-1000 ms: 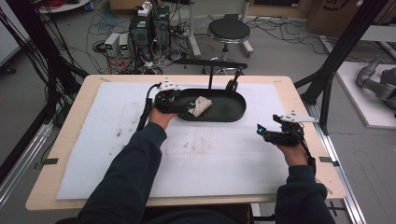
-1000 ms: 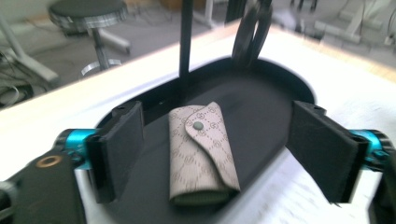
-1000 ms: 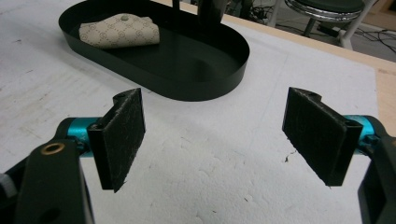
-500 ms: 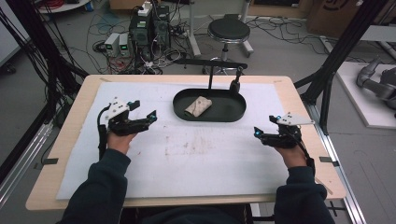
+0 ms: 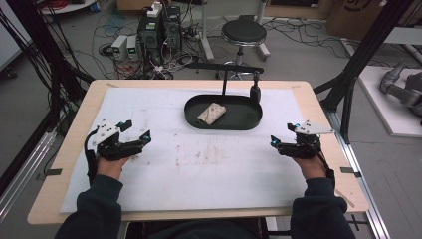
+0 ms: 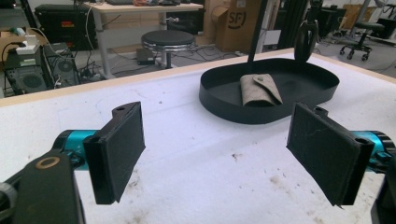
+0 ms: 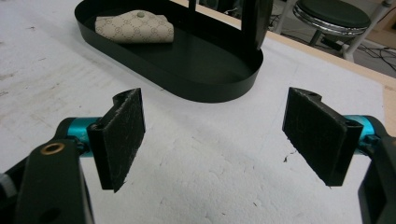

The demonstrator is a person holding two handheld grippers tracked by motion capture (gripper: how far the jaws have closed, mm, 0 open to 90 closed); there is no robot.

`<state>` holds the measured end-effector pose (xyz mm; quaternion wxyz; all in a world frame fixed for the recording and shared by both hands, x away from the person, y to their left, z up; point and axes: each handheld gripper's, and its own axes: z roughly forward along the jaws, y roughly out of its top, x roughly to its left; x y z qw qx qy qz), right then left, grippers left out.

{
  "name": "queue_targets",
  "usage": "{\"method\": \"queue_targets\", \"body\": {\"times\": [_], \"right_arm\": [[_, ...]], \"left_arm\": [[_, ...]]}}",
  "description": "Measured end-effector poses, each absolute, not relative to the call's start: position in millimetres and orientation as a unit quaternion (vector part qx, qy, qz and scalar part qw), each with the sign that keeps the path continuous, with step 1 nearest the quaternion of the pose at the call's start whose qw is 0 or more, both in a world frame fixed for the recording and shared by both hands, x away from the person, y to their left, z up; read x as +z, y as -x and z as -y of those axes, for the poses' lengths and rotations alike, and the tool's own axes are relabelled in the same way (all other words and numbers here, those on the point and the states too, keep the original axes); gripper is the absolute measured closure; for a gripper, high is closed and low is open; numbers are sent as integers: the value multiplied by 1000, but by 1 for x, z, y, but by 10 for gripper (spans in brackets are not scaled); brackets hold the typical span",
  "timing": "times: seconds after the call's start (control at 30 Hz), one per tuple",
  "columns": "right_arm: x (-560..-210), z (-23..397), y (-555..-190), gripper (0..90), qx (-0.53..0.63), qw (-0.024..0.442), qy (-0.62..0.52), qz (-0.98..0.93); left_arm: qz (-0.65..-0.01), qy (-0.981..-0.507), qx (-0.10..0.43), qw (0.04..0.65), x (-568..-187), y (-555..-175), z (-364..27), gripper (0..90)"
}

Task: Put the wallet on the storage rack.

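Beige pouch point(image 5: 211, 113) (folded) in tray point(image 5: 249, 122)

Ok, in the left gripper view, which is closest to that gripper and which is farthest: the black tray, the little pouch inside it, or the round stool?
1. The black tray: its front wall sits on the white sheet, just past the open jaws of the left gripper.
2. The little pouch: it lies inside the tray, behind that wall.
3. The round stool: it stands on the floor beyond the table's far edge.

A pouch point(image 5: 211, 114) lies in a tray point(image 5: 249, 122) on the table point(image 5: 318, 107), ahead of both grippers: right of the left gripper point(image 5: 139, 141), left of the right gripper point(image 5: 276, 142).
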<state>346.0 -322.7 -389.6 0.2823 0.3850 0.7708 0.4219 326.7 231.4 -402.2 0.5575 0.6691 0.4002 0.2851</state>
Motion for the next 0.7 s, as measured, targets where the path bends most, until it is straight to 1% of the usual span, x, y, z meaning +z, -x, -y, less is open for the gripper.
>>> {"method": "queue_targets", "body": {"times": [0.13, 0.27, 0.7], "right_arm": [[-390, 323, -347, 216, 422, 284, -388, -768], [-390, 322, -347, 216, 421, 282, -389, -770], [-392, 319, -347, 217, 417, 279, -387, -774]], "left_arm": [[-387, -681, 283, 554, -408, -327, -232, 188], [-389, -685, 273, 552, -413, -330, -234, 189], [-410, -666, 288, 552, -411, -329, -244, 195]]}}
